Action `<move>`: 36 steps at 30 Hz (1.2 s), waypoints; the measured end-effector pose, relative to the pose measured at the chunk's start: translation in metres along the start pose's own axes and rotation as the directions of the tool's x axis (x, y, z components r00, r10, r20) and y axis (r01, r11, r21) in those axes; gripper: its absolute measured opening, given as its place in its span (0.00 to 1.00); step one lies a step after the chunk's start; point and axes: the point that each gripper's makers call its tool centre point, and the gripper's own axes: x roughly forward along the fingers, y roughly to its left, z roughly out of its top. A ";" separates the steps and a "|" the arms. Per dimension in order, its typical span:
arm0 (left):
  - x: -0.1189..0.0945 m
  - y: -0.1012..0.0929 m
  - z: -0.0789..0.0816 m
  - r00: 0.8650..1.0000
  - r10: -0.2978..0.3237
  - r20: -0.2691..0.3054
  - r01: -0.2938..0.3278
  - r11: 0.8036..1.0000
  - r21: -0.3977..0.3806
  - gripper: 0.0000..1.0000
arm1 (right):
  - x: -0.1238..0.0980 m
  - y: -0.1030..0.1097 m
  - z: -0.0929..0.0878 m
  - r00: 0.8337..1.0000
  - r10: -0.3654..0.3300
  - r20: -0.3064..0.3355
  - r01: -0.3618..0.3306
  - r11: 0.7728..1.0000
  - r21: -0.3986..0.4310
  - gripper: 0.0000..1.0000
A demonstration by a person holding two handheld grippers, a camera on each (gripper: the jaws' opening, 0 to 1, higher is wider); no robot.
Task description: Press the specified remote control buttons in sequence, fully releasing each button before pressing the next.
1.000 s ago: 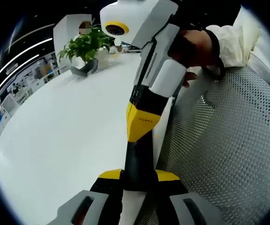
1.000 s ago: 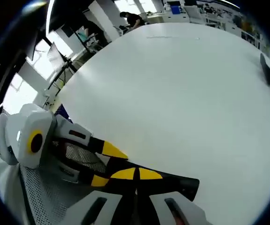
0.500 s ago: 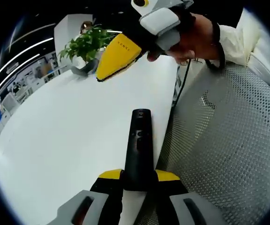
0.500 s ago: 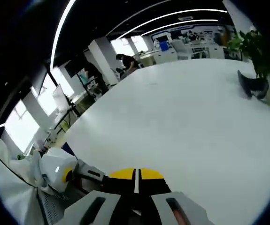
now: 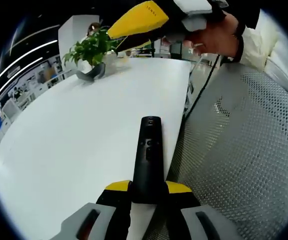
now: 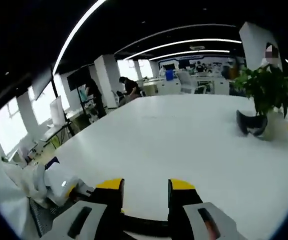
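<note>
Between the yellow-tipped jaws of the left gripper (image 5: 148,189), a slim black bar-shaped remote control (image 5: 148,157) is clamped at its near end, its button face turned up and its far end reaching out over the edge of the white tabletop (image 5: 73,130). The jaws are closed on it. Beyond the remote's far tip and well above it, the right gripper (image 5: 144,15) is lifted clear, held by a hand (image 5: 219,37) in a pale sleeve; in the right gripper view its own jaws (image 6: 145,187) stand apart with nothing between them, looking across the table toward a green potted plant (image 6: 266,87) and a dark curved object (image 6: 249,123) beside it.

Judged from this, no button is under pressure: the remote is fully released, which suits the pause between presses. Whether more presses remain in the sequence cannot be told from the pictures.

A second ago the right gripper's shut tips were down on the remote's upper face; half a second ago they had risen off it, jaws together. Now it is higher yet and its jaws have parted. The left gripper's hold on the remote is unchanged.
</note>
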 end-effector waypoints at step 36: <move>0.002 0.001 0.000 0.998 -0.007 -0.054 0.008 1.000 0.020 0.23 | -0.015 -0.052 0.002 0.952 -0.280 0.121 0.296 0.945 -0.137 0.95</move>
